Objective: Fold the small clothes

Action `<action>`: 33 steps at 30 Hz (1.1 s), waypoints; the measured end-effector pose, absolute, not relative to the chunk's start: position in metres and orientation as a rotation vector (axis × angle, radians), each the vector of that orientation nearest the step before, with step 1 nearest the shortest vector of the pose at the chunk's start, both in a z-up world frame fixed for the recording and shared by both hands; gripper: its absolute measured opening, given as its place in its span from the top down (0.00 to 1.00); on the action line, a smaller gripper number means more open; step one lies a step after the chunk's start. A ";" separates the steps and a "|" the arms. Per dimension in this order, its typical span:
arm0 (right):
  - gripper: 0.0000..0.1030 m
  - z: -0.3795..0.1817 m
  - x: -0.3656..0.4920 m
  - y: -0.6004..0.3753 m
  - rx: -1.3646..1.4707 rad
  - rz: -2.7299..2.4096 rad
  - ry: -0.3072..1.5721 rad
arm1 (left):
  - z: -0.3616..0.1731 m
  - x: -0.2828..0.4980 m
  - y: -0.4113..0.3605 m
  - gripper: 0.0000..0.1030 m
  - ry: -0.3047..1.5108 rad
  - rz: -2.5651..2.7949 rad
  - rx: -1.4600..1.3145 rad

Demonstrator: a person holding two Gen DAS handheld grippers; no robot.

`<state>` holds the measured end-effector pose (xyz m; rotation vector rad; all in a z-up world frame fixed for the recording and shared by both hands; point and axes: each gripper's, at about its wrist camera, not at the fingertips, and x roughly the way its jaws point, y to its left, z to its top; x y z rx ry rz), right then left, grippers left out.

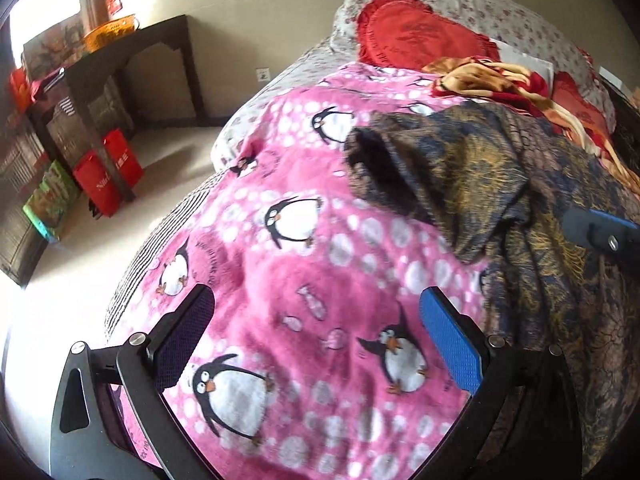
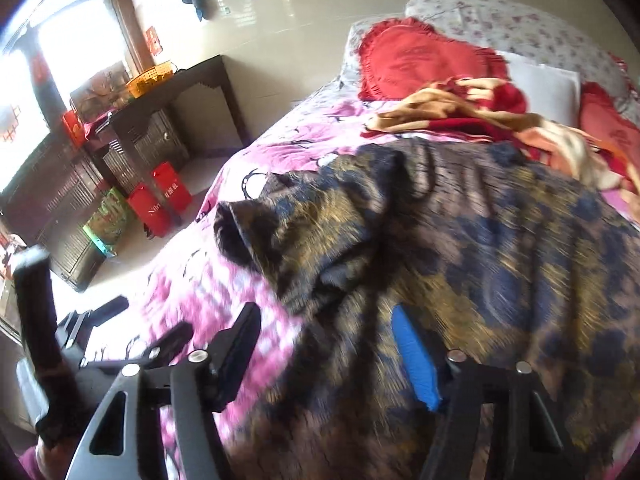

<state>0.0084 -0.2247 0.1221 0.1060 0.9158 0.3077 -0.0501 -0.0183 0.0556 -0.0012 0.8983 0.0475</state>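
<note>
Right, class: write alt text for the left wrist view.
An open left gripper hovers over a pink penguin-print fleece blanket, holding nothing. A dark blue-and-gold patterned garment lies crumpled to the right, with a red heart-shaped cushion beyond.

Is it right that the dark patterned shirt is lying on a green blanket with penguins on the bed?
Not quite: the blanket with penguins is pink, not green, as the left wrist view shows. The dark patterned shirt does lie on it on the bed.

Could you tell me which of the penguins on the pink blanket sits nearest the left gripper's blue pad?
The small penguin facing left, directly beside the blue pad; the others lie farther left or higher up.
</note>
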 end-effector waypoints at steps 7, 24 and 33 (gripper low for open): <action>0.45 0.102 0.066 -0.220 0.144 0.243 0.952 | 0.042 -0.039 0.002 0.00 0.919 0.072 -0.019; 0.93 0.179 0.041 -0.271 0.180 0.329 0.841 | 0.045 -0.035 0.003 0.00 0.919 0.077 -0.065; 0.90 0.144 0.043 -0.299 0.112 0.194 0.977 | 0.053 -0.042 -0.026 0.00 0.893 0.019 0.022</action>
